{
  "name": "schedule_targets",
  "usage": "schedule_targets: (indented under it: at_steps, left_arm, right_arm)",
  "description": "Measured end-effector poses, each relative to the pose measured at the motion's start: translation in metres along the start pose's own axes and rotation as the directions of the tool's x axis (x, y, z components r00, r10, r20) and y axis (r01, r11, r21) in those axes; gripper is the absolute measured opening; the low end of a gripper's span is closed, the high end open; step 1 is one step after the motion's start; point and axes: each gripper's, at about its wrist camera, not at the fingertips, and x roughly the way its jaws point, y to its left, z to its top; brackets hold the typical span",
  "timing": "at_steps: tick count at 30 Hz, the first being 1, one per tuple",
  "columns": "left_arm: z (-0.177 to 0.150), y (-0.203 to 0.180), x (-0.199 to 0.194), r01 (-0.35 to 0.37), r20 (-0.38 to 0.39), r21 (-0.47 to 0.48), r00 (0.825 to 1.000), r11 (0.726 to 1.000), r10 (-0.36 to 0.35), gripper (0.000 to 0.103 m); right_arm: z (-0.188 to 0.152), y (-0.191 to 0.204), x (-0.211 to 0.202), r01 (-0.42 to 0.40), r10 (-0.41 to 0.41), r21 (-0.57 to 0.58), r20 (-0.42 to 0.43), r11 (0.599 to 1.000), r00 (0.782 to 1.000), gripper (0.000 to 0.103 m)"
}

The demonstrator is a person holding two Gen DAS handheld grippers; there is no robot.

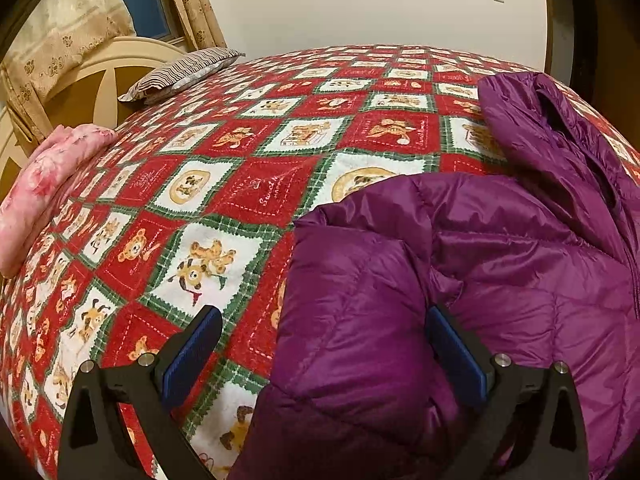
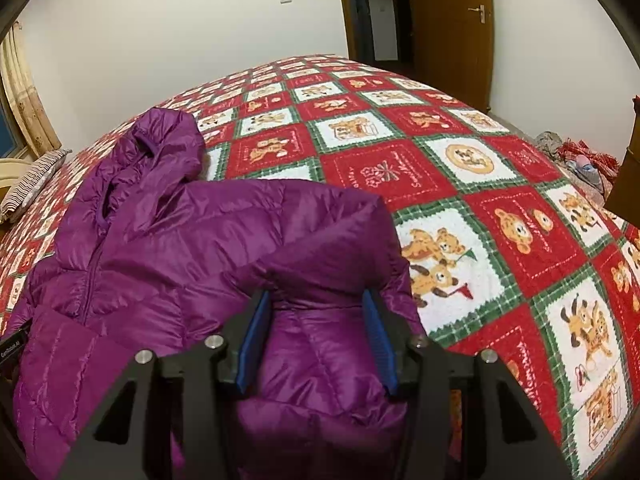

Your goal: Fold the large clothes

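Left gripper (image 1: pixel 322 344) stands wide open, bracketing the purple down jacket (image 1: pixel 460 260) edge, pads clear. Right gripper (image 2: pixel 316 336) sits half open astride a puffy fold, apparently positioning for grasp. Jacket lies on the patterned bedspread (image 2: pixel 460 184).

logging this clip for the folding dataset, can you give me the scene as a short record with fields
garment: purple puffer jacket, hooded, lying on the bed, both sleeves folded in over the body
surface: red, white and green teddy bear quilt
left gripper: open, jaws wide, jacket's folded edge between them, pads not pressing
right gripper: jaws around a puffed fold of jacket, open
other items: striped pillow, pink floral bedding at the bed's edge
background: wooden door, curtain
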Motion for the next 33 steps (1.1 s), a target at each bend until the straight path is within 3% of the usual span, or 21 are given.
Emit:
schedule_targets:
  at_steps: [22, 26, 28, 30, 33]
  left_arm:
    - [-0.001, -0.002, 0.000, 0.004, 0.001, 0.000, 1.000, 1.000, -0.004, 0.102]
    - [0.006, -0.001, 0.001, 0.022, -0.031, 0.015, 0.999, 1.000, -0.022, 0.102]
    - [0.017, -0.003, -0.006, 0.025, -0.077, 0.072, 0.997, 0.997, -0.019, 0.102]
    - [0.037, -0.004, -0.024, 0.087, -0.046, 0.115, 0.996, 0.990, -0.082, 0.102]
    - [0.071, -0.011, -0.036, 0.171, -0.015, 0.111, 0.985, 0.979, -0.171, 0.102]
  right_arm:
    - [-0.002, 0.013, 0.003, 0.066, -0.066, -0.051, -0.005, 0.997, 0.998, 0.053]
    - [-0.002, 0.013, 0.004, 0.062, -0.063, -0.049, -0.006, 0.997, 0.998, 0.053]
    - [0.000, 0.015, 0.005, 0.047, -0.048, -0.062, -0.020, 0.997, 0.999, 0.063]
    - [0.007, 0.020, 0.004, -0.014, 0.002, -0.122, -0.102, 0.992, 0.995, 0.078]
    - [0.026, 0.027, -0.005, -0.120, 0.097, -0.145, -0.158, 0.982, 0.983, 0.083]
